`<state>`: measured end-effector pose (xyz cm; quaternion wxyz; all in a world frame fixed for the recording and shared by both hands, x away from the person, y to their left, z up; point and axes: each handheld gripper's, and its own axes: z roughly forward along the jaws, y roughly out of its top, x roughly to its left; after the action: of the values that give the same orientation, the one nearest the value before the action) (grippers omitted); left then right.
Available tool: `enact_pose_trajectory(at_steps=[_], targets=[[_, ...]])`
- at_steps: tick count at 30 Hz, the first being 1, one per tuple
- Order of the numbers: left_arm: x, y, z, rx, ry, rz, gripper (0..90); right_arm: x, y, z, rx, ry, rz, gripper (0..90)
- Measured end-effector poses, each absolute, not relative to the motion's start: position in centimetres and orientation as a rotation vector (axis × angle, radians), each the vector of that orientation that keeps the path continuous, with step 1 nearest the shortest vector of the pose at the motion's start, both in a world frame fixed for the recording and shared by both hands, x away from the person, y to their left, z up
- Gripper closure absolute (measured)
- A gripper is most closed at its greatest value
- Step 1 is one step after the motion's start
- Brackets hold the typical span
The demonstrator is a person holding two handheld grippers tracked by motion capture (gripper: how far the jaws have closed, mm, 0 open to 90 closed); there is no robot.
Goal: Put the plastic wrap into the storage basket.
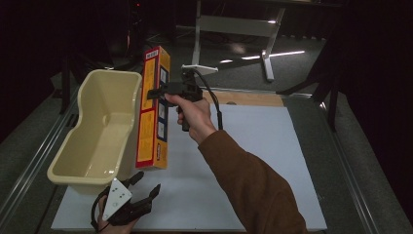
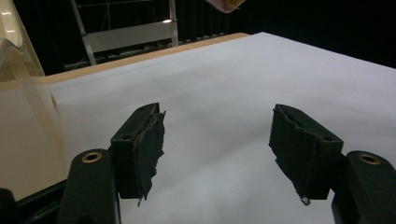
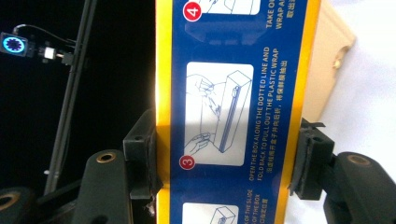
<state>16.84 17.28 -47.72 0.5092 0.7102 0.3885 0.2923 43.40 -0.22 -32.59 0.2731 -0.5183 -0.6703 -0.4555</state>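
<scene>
High view shows right claw [image 1: 155, 92] clamping upright box [image 1: 154, 109], long axis vertical, beside tub [image 1: 100, 129]; left claw [image 1: 144, 184] gapes empty.

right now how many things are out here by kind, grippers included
grippers: 2, the left gripper low on the table with its jaws apart, the right gripper clamped on the box
boxes: 1, the yellow plastic wrap box held upright
tubs: 1, the cream plastic tub beside the box
white boards: 1, the white board on the table
total: 5
</scene>
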Motion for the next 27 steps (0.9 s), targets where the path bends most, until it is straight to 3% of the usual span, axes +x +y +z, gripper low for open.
enact_pose_trajectory(at_steps=[27], targets=[[17.0,17.3,-47.8,1.704,0.940,0.694,34.6,44.1,4.9,-33.9,-1.370,-1.728,-1.209,39.0]])
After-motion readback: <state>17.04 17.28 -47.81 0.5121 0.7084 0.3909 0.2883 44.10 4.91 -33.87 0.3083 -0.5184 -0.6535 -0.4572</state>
